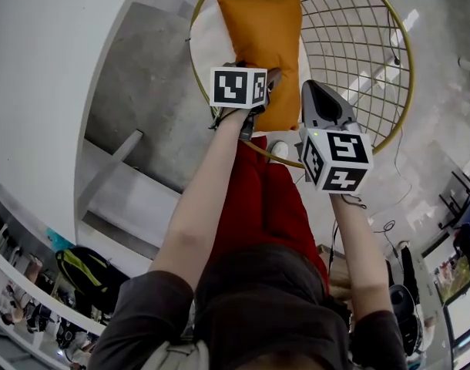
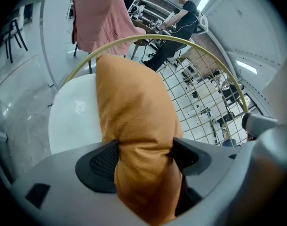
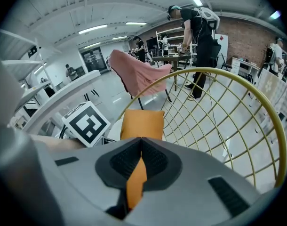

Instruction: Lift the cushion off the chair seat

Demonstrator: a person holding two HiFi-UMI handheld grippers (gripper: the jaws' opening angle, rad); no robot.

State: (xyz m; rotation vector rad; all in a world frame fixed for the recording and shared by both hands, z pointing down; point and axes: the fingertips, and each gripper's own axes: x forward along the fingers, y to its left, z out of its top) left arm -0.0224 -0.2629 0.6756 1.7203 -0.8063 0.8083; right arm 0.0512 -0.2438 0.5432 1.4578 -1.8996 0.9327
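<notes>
An orange cushion point(image 1: 260, 37) lies on the white seat point(image 1: 204, 45) of a round chair with a gold wire back point(image 1: 350, 45). My left gripper point(image 1: 266, 83) is at the cushion's near left corner. In the left gripper view the cushion point(image 2: 134, 112) fills the wide gap of that gripper point(image 2: 143, 157), and both pads dent its sides. My right gripper point(image 1: 308, 91) is at the near right corner. In the right gripper view it point(image 3: 141, 157) is shut on a thin orange edge of the cushion point(image 3: 142, 124).
The gold rim point(image 1: 408, 60) rings the seat and the wire back. A pink cloth point(image 3: 139, 74) hangs over a chair beyond, and a person point(image 3: 197, 27) stands at a table. A white counter point(image 1: 35, 91) runs along the left. The holder's red trousers point(image 1: 266, 199) are just below the chair.
</notes>
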